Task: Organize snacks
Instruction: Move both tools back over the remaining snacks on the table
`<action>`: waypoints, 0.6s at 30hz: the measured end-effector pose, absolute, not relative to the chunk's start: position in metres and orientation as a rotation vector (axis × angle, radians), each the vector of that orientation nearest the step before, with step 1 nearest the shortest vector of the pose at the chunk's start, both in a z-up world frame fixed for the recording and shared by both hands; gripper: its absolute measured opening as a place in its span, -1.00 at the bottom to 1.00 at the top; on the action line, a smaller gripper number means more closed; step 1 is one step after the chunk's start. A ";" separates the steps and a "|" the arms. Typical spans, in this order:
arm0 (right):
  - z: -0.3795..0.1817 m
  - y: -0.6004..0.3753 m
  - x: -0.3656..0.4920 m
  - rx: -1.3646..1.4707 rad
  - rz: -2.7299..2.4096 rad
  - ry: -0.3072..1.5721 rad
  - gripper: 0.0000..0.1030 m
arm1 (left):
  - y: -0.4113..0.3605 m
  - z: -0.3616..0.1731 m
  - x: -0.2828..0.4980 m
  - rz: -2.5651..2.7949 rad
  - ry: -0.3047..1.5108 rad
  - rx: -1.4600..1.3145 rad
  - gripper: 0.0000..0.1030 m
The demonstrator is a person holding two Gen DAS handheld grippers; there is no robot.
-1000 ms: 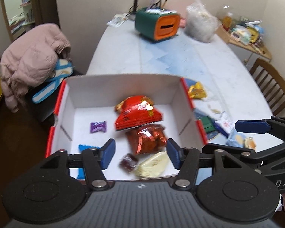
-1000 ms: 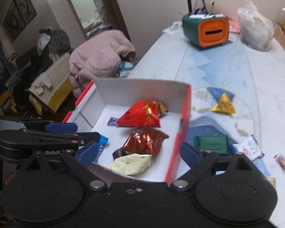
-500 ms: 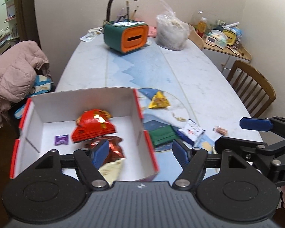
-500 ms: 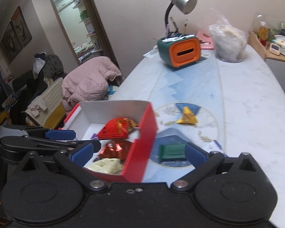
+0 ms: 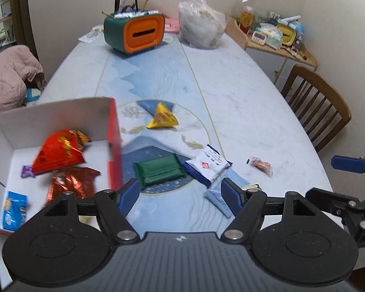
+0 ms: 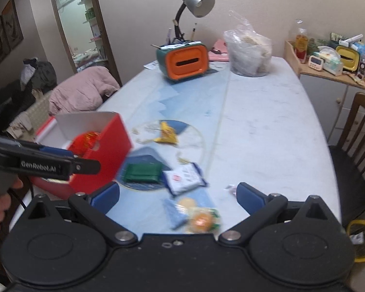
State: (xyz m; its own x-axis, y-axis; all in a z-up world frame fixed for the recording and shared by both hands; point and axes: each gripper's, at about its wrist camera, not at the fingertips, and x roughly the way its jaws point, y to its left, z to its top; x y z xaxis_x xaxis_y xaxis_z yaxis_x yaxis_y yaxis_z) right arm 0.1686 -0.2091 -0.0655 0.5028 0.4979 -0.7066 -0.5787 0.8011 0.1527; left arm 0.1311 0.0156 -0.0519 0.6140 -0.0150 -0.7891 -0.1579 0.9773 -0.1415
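**Blue-padded grippers over loose snacks by the red box**

Blue pads, black frames: left gripper (image 5: 180, 196) and right gripper (image 6: 177, 196) both spread wide, nothing between the fingers, held above the near end of the pale marble-pattern table (image 5: 243, 102). Landmark: red cardboard box with white inside (image 5: 113, 131).

- Inside box: red foil triangular packet (image 5: 58, 152), copper foil packet (image 5: 71, 182), small blue packet (image 5: 13, 209), small purple sweet (image 5: 26, 171).
- Just right of box: dark green flat wrapper (image 5: 158, 169); touching that wrapper's right end, white-and-navy packet (image 5: 208, 163).
- Nearer than these: pale blue sachet (image 5: 216, 198) and blurred orange-and-green packet (image 6: 202, 219).
- Further right of box: small pink wrapped sweet (image 5: 260, 165).
- Beyond box's far right corner: yellow triangular packet (image 5: 163, 119).
- Far end: green-and-orange desk organiser (image 5: 135, 32), clear plastic bag (image 5: 200, 24).
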 end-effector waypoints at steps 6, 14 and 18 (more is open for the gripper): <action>-0.092 -0.233 0.184 -0.169 0.670 0.836 0.94 | -0.014 -0.077 0.154 0.074 0.964 -0.213 0.42; -0.124 -0.259 0.224 -0.203 0.721 0.901 0.77 | -0.051 -0.109 0.168 0.032 1.018 -0.220 0.42; -0.141 -0.263 0.245 -0.223 0.756 0.926 0.67 | -0.071 -0.123 0.173 0.020 1.041 -0.209 0.42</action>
State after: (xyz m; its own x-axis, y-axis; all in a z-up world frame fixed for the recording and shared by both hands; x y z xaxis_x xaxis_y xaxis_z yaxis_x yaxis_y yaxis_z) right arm 0.2454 -0.2632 -0.1412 0.3696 0.4917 -0.7884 -0.6742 0.7258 0.1366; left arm 0.1734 -0.0711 -0.1235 0.5072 -0.0826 -0.8578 -0.1152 0.9800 -0.1624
